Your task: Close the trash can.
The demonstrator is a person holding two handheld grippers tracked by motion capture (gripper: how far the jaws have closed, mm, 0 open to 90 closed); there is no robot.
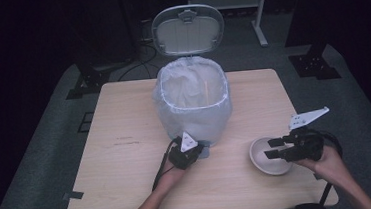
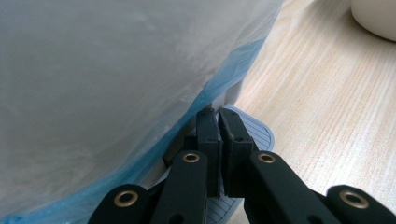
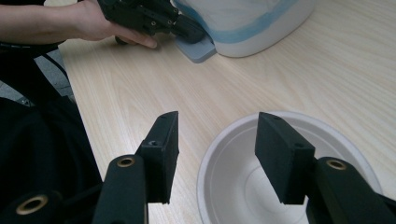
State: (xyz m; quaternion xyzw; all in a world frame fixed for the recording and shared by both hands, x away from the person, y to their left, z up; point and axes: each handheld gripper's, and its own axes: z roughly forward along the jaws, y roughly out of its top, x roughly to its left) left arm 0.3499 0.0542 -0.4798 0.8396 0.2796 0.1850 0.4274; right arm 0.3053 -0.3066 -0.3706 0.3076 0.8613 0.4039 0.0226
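Observation:
A white pedal bin [image 1: 193, 101] lined with a pale bag stands mid-table, its lid [image 1: 187, 30] raised upright behind it. My left gripper [image 1: 199, 151] is shut with nothing between its jaws. Its tips [image 2: 218, 114] rest on the grey foot pedal [image 2: 254, 128] at the bin's base, close against the blue-edged bag [image 2: 116, 93]. An empty white bowl [image 1: 265, 161] sits at the right front. My right gripper [image 3: 217, 140] hovers open over the bowl's near rim [image 3: 243, 186], one jaw outside it and one above its inside. The pedal [image 3: 198, 49] and the left gripper [image 3: 189, 30] appear farther off.
The wooden table [image 1: 126, 139] has bare surface to the left of the bin and between the two hands. A thin stick [image 1: 206, 90] leans inside the bin. Black stands [image 1: 89, 79] and cables lie on the grey floor behind.

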